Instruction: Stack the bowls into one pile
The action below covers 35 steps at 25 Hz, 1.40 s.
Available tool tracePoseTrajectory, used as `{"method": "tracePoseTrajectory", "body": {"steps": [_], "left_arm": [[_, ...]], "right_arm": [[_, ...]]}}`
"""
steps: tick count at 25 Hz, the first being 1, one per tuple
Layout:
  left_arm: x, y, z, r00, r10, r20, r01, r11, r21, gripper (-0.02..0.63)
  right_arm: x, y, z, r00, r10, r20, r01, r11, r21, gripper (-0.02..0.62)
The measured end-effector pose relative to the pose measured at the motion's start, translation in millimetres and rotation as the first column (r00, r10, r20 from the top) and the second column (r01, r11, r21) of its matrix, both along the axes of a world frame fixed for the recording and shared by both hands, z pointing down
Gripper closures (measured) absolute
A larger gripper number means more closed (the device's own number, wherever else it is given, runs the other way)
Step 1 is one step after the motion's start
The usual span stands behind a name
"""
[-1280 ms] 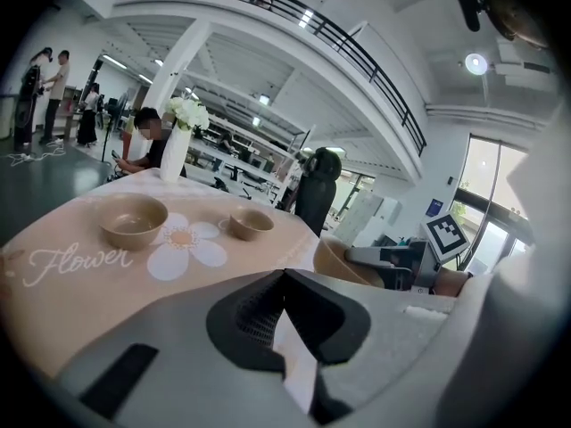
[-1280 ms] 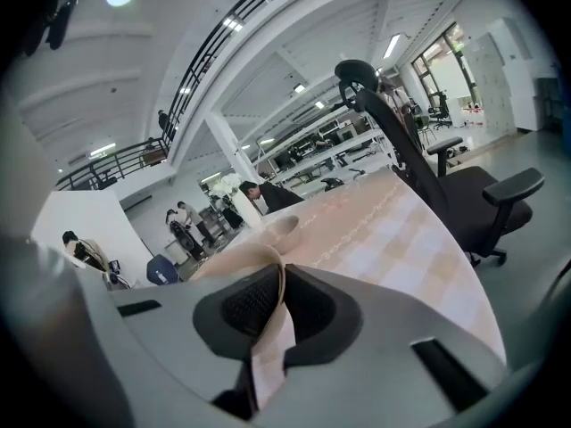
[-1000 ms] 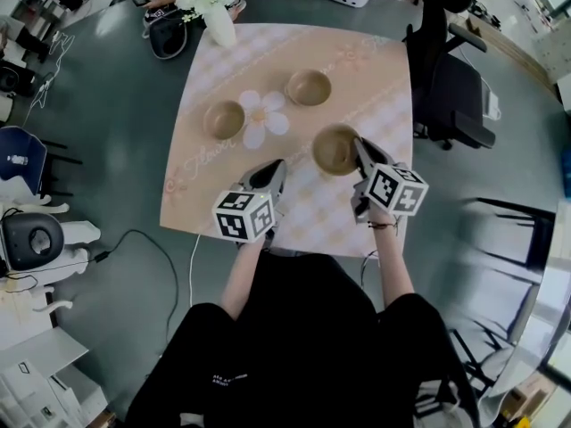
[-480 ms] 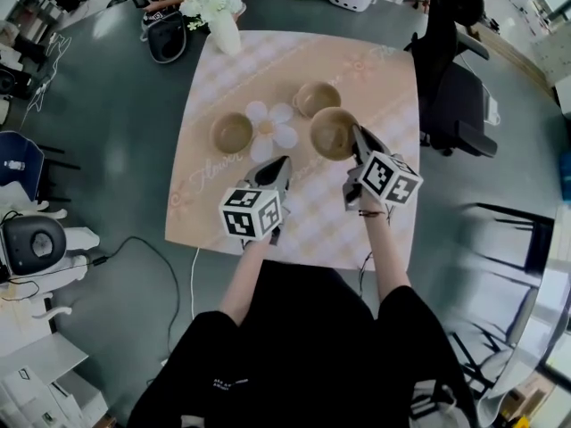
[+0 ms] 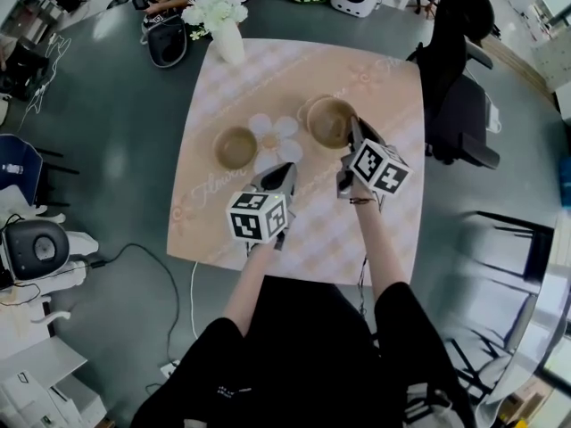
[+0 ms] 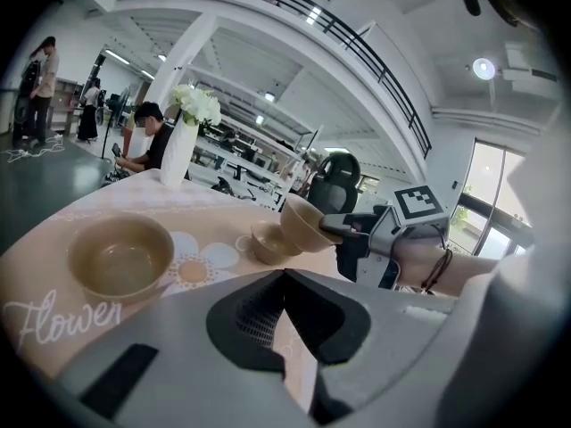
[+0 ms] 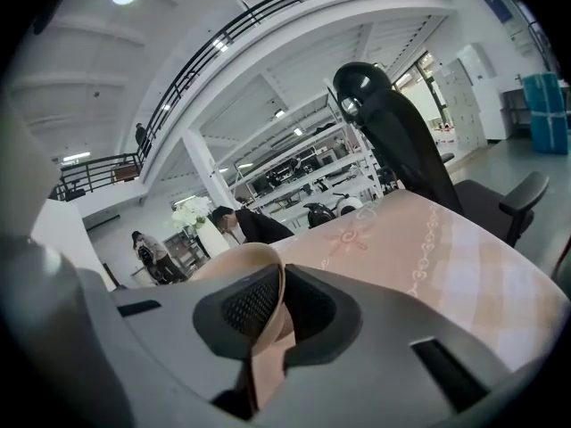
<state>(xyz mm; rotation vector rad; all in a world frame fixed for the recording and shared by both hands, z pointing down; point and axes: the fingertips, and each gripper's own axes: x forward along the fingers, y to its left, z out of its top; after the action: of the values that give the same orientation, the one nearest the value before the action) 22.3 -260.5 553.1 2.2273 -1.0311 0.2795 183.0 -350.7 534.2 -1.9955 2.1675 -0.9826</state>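
Observation:
Three tan bowls are on or over the pink table. One bowl rests left of the flower print. My right gripper is shut on the rim of a second bowl and holds it tilted just above the third bowl, which stands on the table and is mostly covered in the head view. My left gripper hovers near the table's middle, shut and empty, to the right of and nearer than the left bowl.
A white vase of flowers stands at the table's far left corner. A black office chair is beside the table's right edge. Bags lie on the floor beyond the table.
The right gripper has carried its bowl away from me and leftward, from the table's right side to above the far bowl. The left gripper has moved a little farther over the table.

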Motion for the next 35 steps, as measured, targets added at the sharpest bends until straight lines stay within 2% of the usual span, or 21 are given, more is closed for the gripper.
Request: {"method": "tracePoseTrajectory", "body": {"steps": [16, 21, 35], "left_arm": [[15.6, -18.7, 24.4, 1.000, 0.030, -0.008, -0.031, 0.997, -0.070, 0.609], [15.8, -20.9, 25.1, 0.999, 0.027, -0.019, -0.028, 0.997, -0.071, 0.609], [16.3, -23.0, 27.7, 1.000, 0.015, -0.017, -0.017, 0.997, -0.077, 0.609]], "right_arm": [[-3.9, -45.8, 42.7, 0.986, -0.053, -0.158, 0.038, 0.994, -0.101, 0.581], [-4.7, -49.4, 50.7, 0.963, -0.091, -0.253, 0.059, 0.990, -0.129, 0.580], [-9.7, -54.0, 56.3, 0.908, -0.178, -0.380, 0.139, 0.982, -0.129, 0.573]]}}
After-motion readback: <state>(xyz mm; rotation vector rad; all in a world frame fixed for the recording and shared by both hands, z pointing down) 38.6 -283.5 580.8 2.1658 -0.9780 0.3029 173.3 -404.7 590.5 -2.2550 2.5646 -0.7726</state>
